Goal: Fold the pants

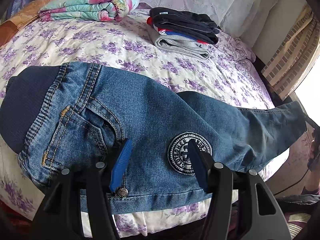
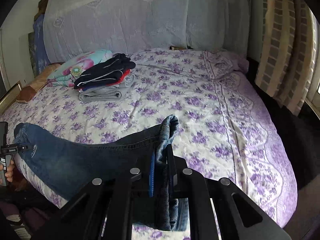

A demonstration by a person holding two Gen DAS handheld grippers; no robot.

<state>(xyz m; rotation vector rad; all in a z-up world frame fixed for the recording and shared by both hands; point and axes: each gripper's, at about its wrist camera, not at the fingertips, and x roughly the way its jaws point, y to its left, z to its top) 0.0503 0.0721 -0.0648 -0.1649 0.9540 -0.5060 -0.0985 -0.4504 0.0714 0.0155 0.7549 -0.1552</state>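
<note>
Blue denim pants (image 1: 140, 116) with a dark waistband and a round embroidered patch (image 1: 181, 153) lie near the front edge of the bed. My left gripper (image 1: 158, 148) is open just above the hip and patch area, its blue pads spread apart and holding nothing. My right gripper (image 2: 161, 160) is shut on the hem end of the pants' legs (image 2: 166, 140), lifted off the sheet. The legs stretch left toward the waist (image 2: 40, 146).
The bed has a purple-flowered sheet (image 2: 210, 110). A stack of folded clothes (image 1: 180, 32) and a folded floral quilt (image 1: 90, 6) lie at the far side. A curtain (image 2: 284, 50) hangs at the right. A hand (image 2: 8, 170) holds the left gripper's handle.
</note>
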